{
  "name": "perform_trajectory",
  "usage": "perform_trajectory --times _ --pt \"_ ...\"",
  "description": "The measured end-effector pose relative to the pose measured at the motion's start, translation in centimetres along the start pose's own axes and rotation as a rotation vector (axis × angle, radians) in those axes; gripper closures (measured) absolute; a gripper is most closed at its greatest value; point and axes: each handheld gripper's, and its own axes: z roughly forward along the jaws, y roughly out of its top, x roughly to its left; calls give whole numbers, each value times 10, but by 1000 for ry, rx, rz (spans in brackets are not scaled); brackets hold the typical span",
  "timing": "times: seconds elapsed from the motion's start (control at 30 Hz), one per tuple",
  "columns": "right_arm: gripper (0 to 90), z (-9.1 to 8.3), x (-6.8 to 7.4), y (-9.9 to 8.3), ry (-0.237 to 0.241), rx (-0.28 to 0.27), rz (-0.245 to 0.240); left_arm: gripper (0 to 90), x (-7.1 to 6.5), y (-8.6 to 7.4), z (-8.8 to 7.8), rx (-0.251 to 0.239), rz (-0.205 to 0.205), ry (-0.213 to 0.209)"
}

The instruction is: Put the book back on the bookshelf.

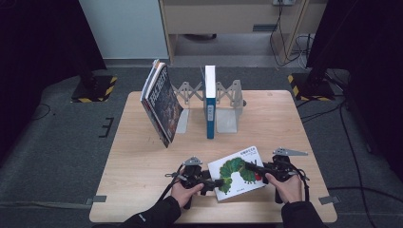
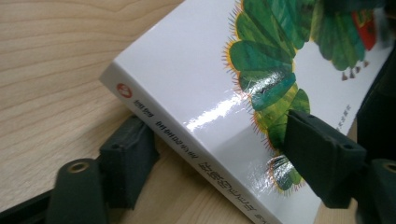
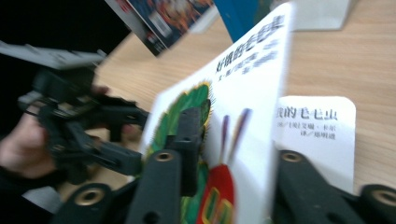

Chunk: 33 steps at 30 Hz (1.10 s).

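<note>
Caterpillar book lifted off the worktop, cover clamped in right claw, left claw apart astride its spine; shelving in the rack left.

The white caterpillar book bears Chinese title characters, too blurred to read surely.

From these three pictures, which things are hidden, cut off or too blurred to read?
- Caterpillar book: underside hidden against the table, high view.
- Its spine text: too small, high view; cut off at the bottom edge, left gripper view.
- Leaning books: titles too small, high view; blurred, right gripper view.
- Right gripper: pad behind the lifted cover hidden.
</note>
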Motion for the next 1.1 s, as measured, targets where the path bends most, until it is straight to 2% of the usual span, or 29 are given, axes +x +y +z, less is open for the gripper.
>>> perform_trajectory --times 0.1,0.2,0.27,0.37,0.43,0.57,0.63,0.8,0.87,1.0,1.1 --pt "631 1 1 -1 -32 0 -11 296 -1 0 1 0 -6 -6" --pt "520 1 1 -2 -98 2 -59 329 -2 0 0 -13 5 -2" --pt "484 1 0 -2 -134 7 -91 360 -3 1 -1 -26 11 0" --pt "416 2 -1 -3 -159 -11 -84 373 -5 2 -1 -42 16 -5" --pt "375 5 -2 -5 -180 0 -85 373 -6 2 0 -41 20 -3" --pt "378 7 -6 -8 -168 15 -64 390 -6 3 -2 -59 13 -9" --pt "380 7 -6 -8 -160 23 -70 396 -5 5 -3 -57 15 -1" --pt "380 10 -4 -9 -132 20 -78 400 -5 5 -3 -53 22 -30" --pt "380 10 -3 -8 -122 20 -75 399 -6 6 -2 -56 23 -29" --pt "380 11 -3 -9 -115 12 -77 419 -4 7 -4 -50 10 -27" --pt "382 10 -3 -8 -108 14 -82 444 -5 7 -6 -67 10 -32"
